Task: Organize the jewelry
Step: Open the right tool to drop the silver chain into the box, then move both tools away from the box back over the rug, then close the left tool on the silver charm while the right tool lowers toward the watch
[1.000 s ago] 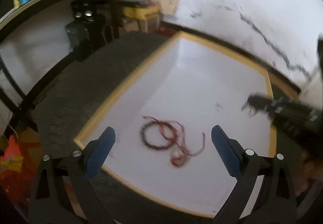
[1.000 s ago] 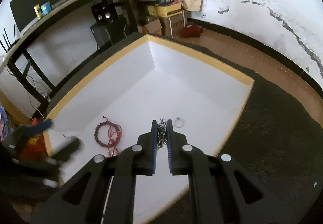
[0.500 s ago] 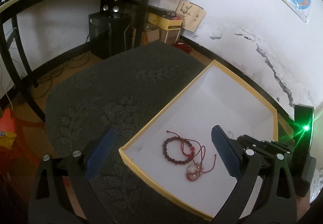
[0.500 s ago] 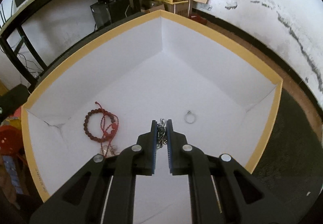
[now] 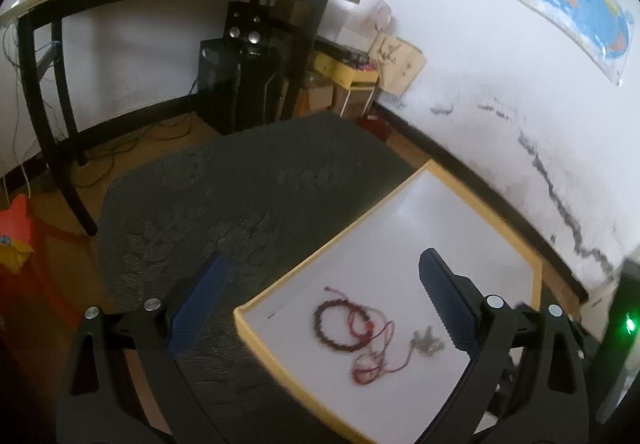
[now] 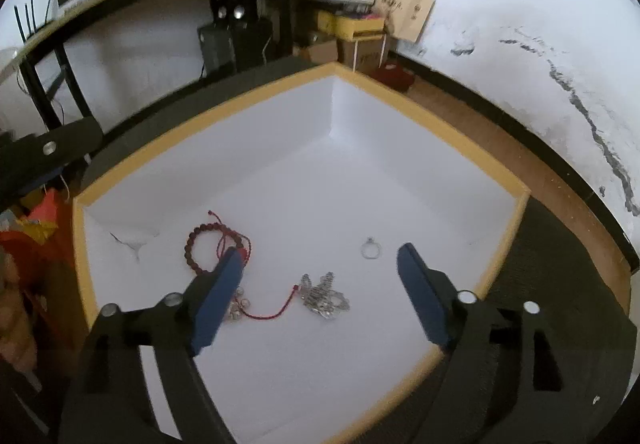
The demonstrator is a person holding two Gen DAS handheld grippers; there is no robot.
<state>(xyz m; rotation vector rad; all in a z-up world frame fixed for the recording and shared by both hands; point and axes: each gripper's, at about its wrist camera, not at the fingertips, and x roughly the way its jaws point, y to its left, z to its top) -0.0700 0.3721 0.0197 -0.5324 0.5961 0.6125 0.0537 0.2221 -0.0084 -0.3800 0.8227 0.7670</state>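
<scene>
Right tool [image 6: 320, 284] agape above silver chain [image 6: 325, 294]

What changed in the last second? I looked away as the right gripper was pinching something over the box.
The right gripper has just opened its jaws and let go of the silver chain, which now lies loose on the box floor between them. The left gripper swung aside toward the box's near corner, open throughout. The beaded bracelet, red cord and ring stayed put.
</scene>
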